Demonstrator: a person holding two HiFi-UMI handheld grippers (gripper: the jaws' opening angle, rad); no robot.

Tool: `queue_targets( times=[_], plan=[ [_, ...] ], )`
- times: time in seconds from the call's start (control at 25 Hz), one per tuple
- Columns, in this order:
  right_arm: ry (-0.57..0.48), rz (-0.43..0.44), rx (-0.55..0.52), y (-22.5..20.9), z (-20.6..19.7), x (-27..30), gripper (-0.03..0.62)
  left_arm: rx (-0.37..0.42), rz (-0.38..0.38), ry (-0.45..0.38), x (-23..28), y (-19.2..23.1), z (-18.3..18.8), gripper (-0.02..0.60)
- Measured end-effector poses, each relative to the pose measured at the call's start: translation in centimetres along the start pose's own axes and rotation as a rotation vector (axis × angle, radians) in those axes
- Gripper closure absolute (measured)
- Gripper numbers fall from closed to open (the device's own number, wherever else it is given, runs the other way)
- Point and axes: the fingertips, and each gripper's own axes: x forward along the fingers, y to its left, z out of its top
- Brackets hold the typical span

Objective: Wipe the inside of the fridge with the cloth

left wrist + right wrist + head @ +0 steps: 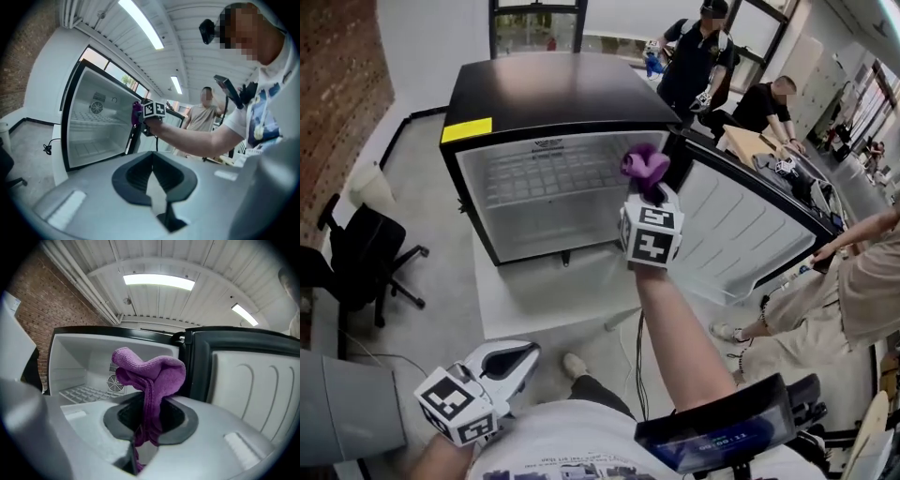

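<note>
A small black fridge (544, 187) stands open on a low white platform, its white inside and wire shelf facing me. Its door (741, 230) swings out to the right. My right gripper (649, 190) is raised in front of the opening's right edge, shut on a purple cloth (644, 167) that bunches above the jaws. In the right gripper view the cloth (150, 376) rises out of the gripper (147, 420), with the fridge's inside (79, 366) behind it. My left gripper (520, 361) hangs low by my body, shut and holding nothing; it (152, 176) looks toward the fridge (93, 126).
A black office chair (356, 262) stands on the floor at the left by a brick wall. Two people stand at a table (750, 141) behind the door, and another person (825, 300) sits at the right. The white platform (534, 295) juts out in front of the fridge.
</note>
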Motion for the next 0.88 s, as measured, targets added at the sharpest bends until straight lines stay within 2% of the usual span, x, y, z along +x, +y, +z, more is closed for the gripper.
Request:
queue_targets(
  times=[0.32, 0.88],
  plan=[
    [-0.005, 0.09, -0.017, 2.4, 0.2, 0.4, 0.526, -0.012, 0.034, -0.014, -0.9, -0.2, -0.5, 0.577],
    [0.036, 0.205, -0.137, 6.3, 2.3, 10.0, 0.526, -0.042, 0.148, -0.04, 0.3, 3.1, 1.3, 0.577]
  ],
)
